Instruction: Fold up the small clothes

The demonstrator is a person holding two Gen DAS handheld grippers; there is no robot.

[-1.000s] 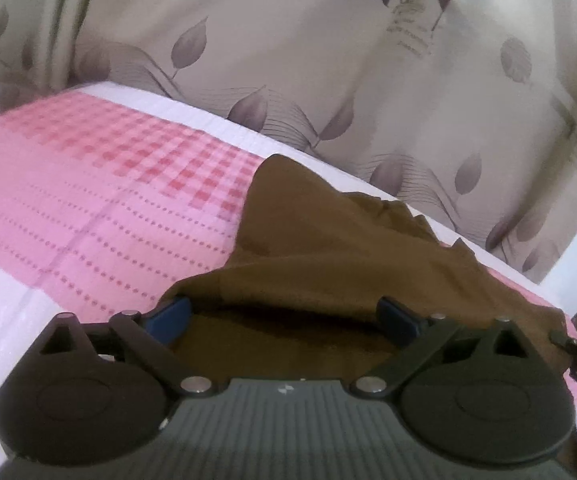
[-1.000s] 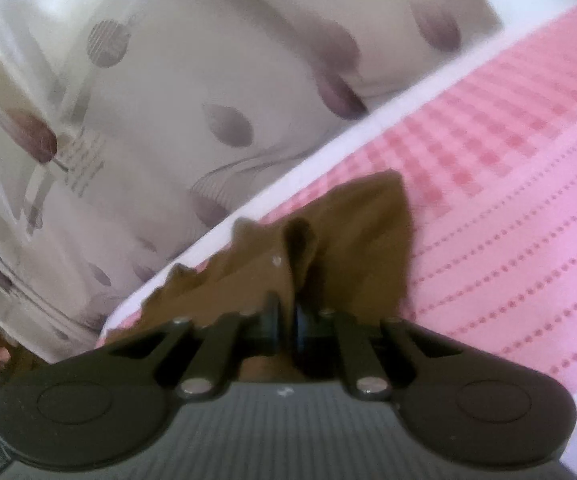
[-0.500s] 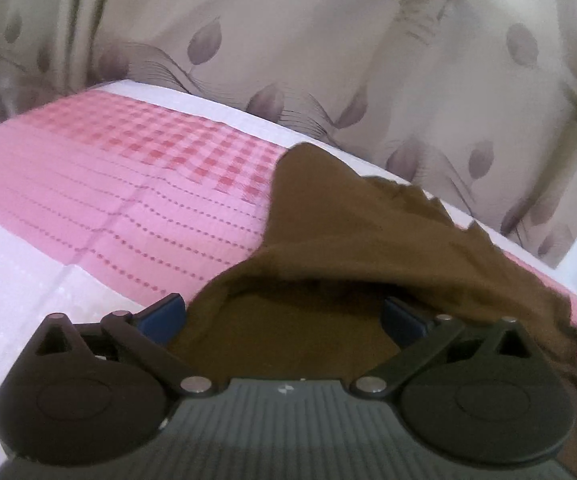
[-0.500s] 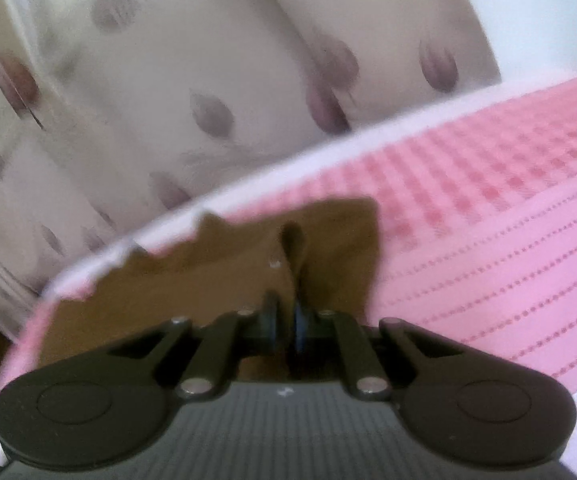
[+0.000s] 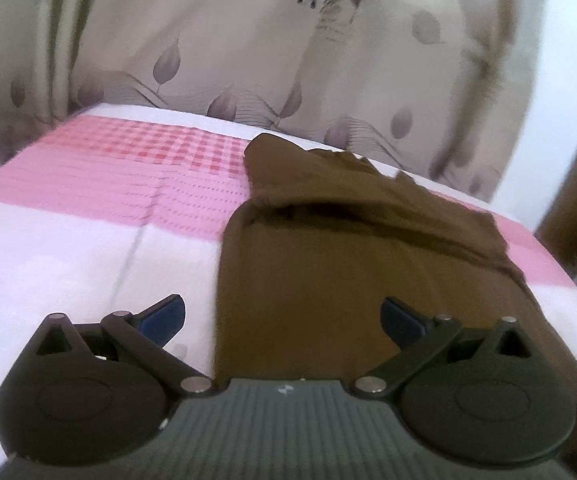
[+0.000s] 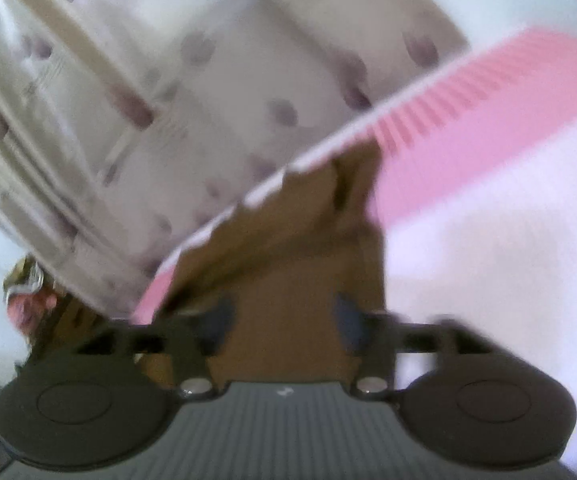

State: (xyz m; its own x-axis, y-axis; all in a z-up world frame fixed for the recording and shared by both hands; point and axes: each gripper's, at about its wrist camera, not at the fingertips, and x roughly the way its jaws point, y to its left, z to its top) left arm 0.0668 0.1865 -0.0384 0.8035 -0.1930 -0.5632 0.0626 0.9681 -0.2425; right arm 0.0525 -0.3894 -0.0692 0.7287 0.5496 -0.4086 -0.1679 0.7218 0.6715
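Garment (image 5: 328, 280): brown, on pink-and-white cloth (image 5: 88, 248), right part; long axis runs from near edge toward curtain (image 5: 248, 60), far end folded over.
Writing: "R" on curtain, remainder unreadable.
Left gripper (image 5: 284, 318): wide open, grips nothing, over garment's left edge.
Right gripper (image 6: 284, 320): jaws just opened, blurred; garment beneath, not pinched.

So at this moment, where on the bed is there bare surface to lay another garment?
Free: the pink and white bedspread left of the brown garment, between it and the curtain behind. Crowded: the right side, where the garment reaches toward the bed's right edge. The left gripper and right gripper both stand open over it.
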